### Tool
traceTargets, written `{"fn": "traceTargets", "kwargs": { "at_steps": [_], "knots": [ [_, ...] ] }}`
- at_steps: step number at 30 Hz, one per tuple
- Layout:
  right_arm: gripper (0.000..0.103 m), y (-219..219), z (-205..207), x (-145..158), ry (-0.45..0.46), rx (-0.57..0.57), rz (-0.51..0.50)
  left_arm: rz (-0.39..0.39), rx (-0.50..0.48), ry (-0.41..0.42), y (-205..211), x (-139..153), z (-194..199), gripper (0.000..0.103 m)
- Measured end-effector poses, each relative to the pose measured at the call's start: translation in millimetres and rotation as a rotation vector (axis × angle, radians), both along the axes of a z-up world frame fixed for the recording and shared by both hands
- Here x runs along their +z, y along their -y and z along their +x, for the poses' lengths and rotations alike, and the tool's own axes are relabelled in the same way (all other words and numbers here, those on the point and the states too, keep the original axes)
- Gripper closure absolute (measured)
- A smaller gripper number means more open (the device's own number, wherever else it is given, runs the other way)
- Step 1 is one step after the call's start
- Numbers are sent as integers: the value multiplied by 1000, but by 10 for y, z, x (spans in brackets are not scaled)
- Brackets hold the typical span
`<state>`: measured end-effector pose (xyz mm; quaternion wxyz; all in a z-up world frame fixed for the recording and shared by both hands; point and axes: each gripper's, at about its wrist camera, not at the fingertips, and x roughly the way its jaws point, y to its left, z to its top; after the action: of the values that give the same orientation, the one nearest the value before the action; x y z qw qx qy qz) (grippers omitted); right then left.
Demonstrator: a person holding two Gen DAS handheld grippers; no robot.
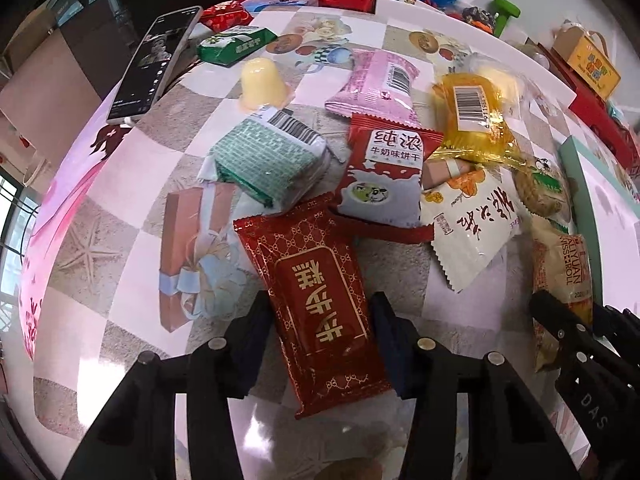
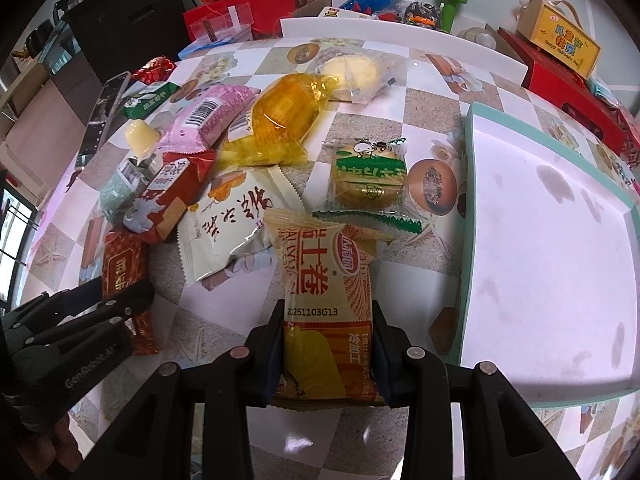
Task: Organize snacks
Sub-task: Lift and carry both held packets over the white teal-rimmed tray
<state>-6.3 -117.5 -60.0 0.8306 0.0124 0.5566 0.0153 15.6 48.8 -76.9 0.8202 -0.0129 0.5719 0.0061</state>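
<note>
Tongs [image 2: 327,354] on the right hide the Swiss-roll packet's [image 2: 324,280] lower edges.

Right hand-held gripper [image 2: 327,354] clamping Swiss roll packet [image 2: 325,304], snack pile behind — white tray [image 2: 552,248] beside

Assorted wrapped snacks [image 1: 380,168] lie heaped, overlapping, on the checkered table [image 1: 120,184].

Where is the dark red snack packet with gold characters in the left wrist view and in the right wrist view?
Left wrist view: the dark red packet lies low in the centre, between the left gripper fingers.
Right wrist view: it sits at the lower left edge, partly hidden by the left gripper.
Shared landmark: the white packet with black brush characters, to its right in both views.
</note>
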Motion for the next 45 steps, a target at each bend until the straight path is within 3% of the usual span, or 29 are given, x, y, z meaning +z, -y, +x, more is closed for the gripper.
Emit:
{"fn": "traceTargets", "kwargs": {
  "at_steps": [11,29,37,45],
  "knots": [
    [64,24,-86,107,33,8,27,-17,37,67,-230,285,-223,54],
    [64,80,-170,263,91,-14,62,-2,-19,151,10,633,-268,54],
    [64,498,-203,508,176,-128,82,-50,-137,219,499,893,-160,54],
    [64,1075,-231,592,196,-286,69,-82,-306,249,1156,1031,-60,54]
  ]
}}
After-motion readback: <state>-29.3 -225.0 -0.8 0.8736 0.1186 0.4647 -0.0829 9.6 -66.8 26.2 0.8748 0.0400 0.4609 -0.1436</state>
